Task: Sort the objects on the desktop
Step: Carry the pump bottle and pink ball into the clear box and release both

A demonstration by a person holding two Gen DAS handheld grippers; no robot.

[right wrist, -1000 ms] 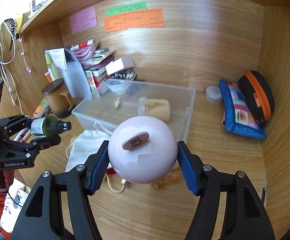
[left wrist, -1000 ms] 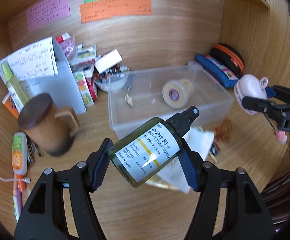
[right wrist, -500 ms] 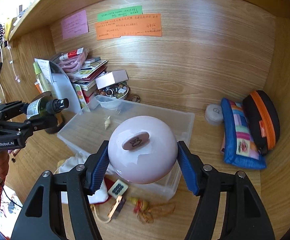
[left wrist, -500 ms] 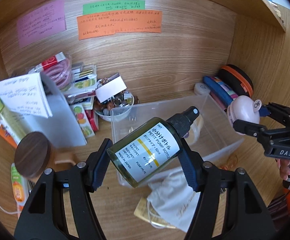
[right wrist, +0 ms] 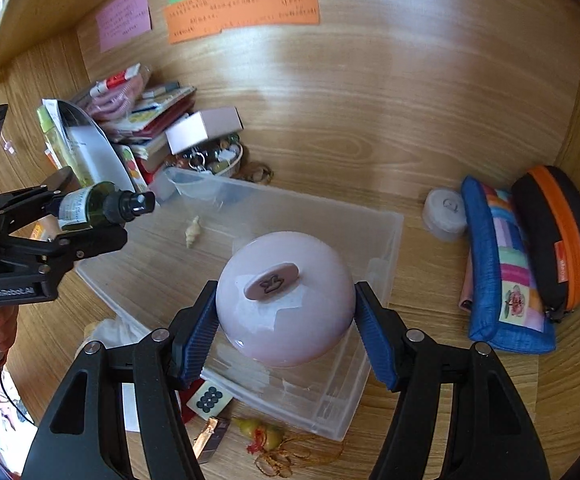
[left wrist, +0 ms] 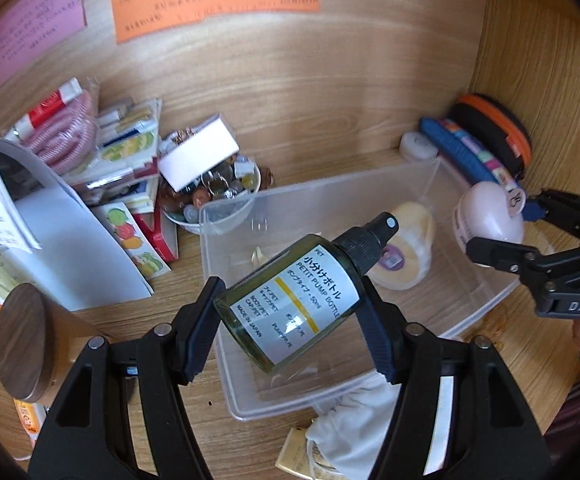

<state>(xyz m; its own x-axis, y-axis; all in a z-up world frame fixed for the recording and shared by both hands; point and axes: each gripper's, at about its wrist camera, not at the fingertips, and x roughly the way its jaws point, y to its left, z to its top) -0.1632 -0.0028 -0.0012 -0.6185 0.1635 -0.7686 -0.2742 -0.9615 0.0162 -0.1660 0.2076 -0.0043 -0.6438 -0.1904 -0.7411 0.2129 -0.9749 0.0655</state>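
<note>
Reading "PETIT PUMP BOTTLE, MADE IN JAPAN": green bottle (left wrist: 290, 304) label.

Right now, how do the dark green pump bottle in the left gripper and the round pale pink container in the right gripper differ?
The dark green pump bottle is a see-through cylinder; the round pale pink container is an opaque, glossy dome. The bottle carries a white printed label and a black spray cap; the container shows only a small oval tab on top. The bottle lies tilted across the left gripper; the container sits centred in the right gripper. Both are clamped above the clear plastic bin.
</note>
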